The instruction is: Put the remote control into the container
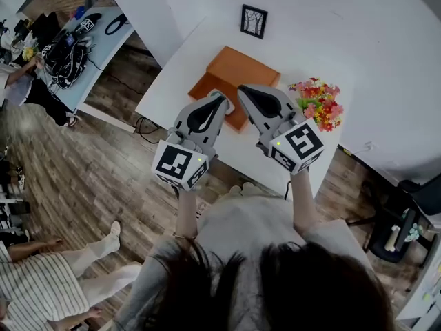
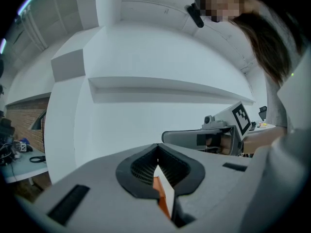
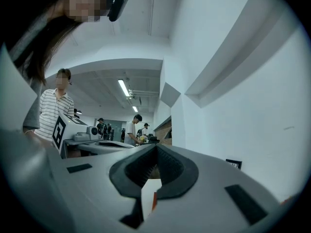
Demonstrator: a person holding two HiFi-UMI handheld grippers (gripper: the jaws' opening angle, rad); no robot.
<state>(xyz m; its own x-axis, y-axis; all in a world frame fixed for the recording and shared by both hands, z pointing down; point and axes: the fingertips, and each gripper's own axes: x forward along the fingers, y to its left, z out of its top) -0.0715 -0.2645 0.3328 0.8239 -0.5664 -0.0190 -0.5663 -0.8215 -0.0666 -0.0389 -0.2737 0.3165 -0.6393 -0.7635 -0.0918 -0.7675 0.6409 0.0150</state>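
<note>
An orange container (image 1: 238, 71) sits in the middle of the white table (image 1: 176, 78). I see no remote control in any view. My left gripper (image 1: 222, 98) hangs over the container's near left corner, jaws shut with nothing between them. My right gripper (image 1: 244, 89) is beside it over the near edge, also shut and empty. In the left gripper view the tips (image 2: 157, 150) meet, and a strip of the orange container (image 2: 164, 204) shows below them. In the right gripper view the jaws (image 3: 156, 150) are closed over a patch of white table (image 3: 147, 198).
A bunch of red and yellow flowers (image 1: 318, 103) stands at the table's right. A small framed picture (image 1: 253, 21) leans at the back by the wall. A person in a striped shirt (image 1: 41, 288) sits on the floor at lower left. A cluttered desk (image 1: 83, 36) stands far left.
</note>
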